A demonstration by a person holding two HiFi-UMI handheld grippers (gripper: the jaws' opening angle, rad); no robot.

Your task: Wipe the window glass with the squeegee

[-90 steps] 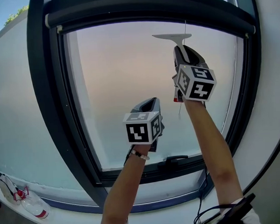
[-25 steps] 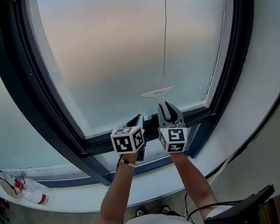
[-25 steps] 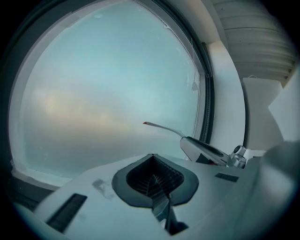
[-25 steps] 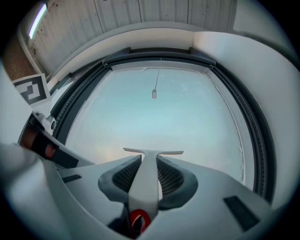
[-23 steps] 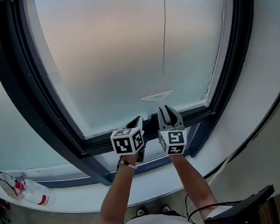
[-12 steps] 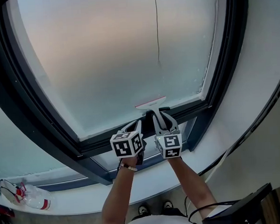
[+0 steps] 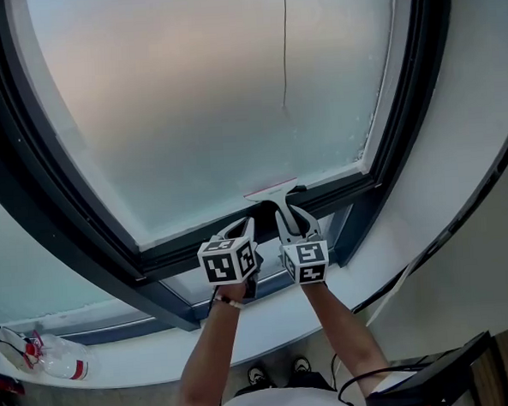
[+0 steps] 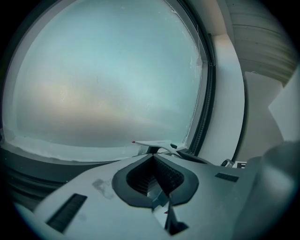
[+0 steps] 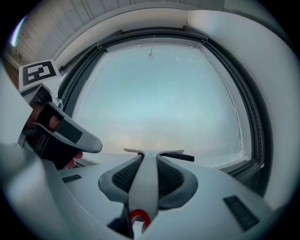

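Currently my right gripper (image 9: 146, 157) has its jaws clamped on the white handle of the squeegee (image 7: 270, 191). The blade lies crosswise at the very bottom of the window glass (image 7: 205, 98), just above the dark lower frame (image 7: 171, 250). Whether the blade edge presses on the pane I cannot tell. My left gripper (image 8: 152, 159) sits just beside the right one, jaws together with nothing between them. Judgement: this is the low end of a downward pass, with no glass left below the blade. The next move calls for lifting the blade clear of the frame, carrying it to the top of the pane and setting it down beside this strip with a slight overlap. Only one container is in view: a clear bottle (image 7: 62, 367) lying on its side on the sill (image 7: 143, 350), well apart at lower left. Its contents cannot be made out.
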